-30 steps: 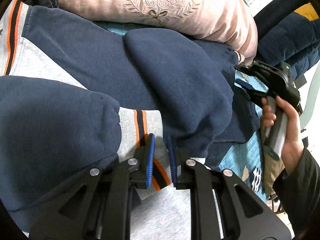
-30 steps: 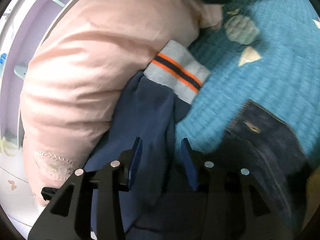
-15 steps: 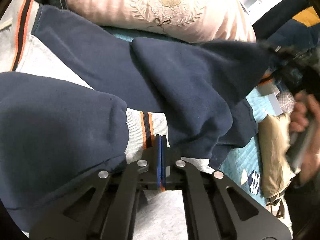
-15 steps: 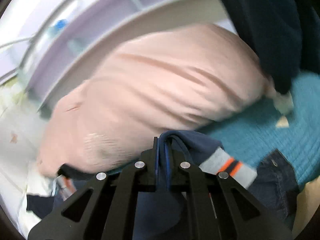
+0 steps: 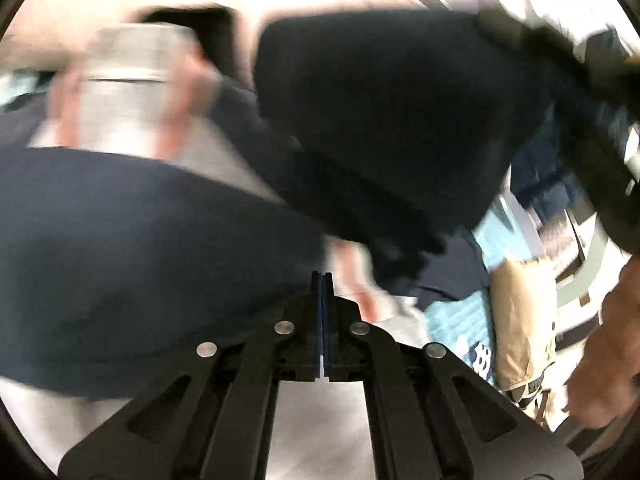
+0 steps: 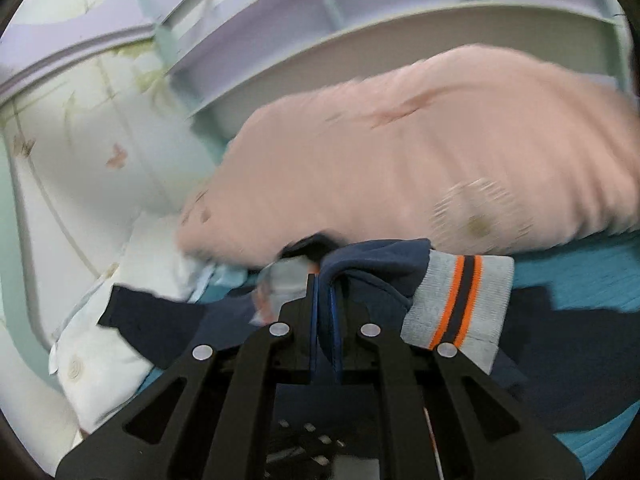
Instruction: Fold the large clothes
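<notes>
A navy and grey sweatshirt (image 5: 380,128) with orange-striped cuffs hangs lifted and blurred in the left wrist view. My left gripper (image 5: 322,280) is shut on its grey hem beside a navy sleeve (image 5: 140,248). My right gripper (image 6: 324,284) is shut on a navy fold of the sweatshirt (image 6: 360,268), with a grey cuff (image 6: 460,308) hanging just right of it, above the teal bedspread (image 6: 580,276). The right gripper's handle and hand (image 5: 600,364) show at the left wrist view's right edge.
A large pink pillow (image 6: 420,152) lies behind the sweatshirt against a lilac shelved headboard (image 6: 300,40). White bedding (image 6: 112,344) sits at the left by the wall. A beige garment (image 5: 520,320) and the teal bedspread (image 5: 456,320) lie below right.
Both grippers closed on the sweatshirt and then lifted it off the bed. The views swung up and the fabric now hangs blurred between them.
</notes>
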A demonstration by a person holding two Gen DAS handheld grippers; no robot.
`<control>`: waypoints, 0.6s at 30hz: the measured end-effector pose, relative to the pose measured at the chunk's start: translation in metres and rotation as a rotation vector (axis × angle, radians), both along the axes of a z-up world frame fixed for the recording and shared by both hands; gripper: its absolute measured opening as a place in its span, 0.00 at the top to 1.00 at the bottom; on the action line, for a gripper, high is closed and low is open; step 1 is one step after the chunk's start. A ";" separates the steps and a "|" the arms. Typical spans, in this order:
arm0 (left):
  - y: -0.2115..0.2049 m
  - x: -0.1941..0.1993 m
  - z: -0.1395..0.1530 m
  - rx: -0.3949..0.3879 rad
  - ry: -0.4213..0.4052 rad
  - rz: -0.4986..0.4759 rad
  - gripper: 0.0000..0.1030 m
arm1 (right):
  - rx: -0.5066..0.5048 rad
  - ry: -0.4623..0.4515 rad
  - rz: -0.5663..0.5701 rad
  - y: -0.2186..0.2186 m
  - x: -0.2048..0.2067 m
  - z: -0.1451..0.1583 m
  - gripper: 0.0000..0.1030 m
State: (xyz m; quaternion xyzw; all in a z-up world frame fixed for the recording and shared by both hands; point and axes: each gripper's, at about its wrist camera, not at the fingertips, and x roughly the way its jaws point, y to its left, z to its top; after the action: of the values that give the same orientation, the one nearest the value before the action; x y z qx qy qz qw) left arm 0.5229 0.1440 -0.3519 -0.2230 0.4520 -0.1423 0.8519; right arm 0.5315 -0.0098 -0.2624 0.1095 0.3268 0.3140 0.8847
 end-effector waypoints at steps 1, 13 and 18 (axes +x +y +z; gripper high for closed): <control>0.025 -0.007 0.004 0.013 0.009 0.046 1.00 | -0.012 0.000 0.015 0.015 -0.005 -0.004 0.95; 0.160 -0.054 -0.023 0.022 0.166 0.281 0.99 | -0.283 0.202 0.136 0.132 -0.047 -0.142 0.81; 0.153 -0.058 -0.006 -0.012 0.102 0.267 0.99 | -0.278 0.104 0.152 0.129 -0.066 -0.115 0.48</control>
State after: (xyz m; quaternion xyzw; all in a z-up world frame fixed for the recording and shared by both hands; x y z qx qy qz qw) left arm 0.4651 0.2970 -0.3581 -0.2931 0.4601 -0.0187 0.8379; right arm 0.4654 0.1190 -0.3769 -0.0226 0.4198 0.3256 0.8469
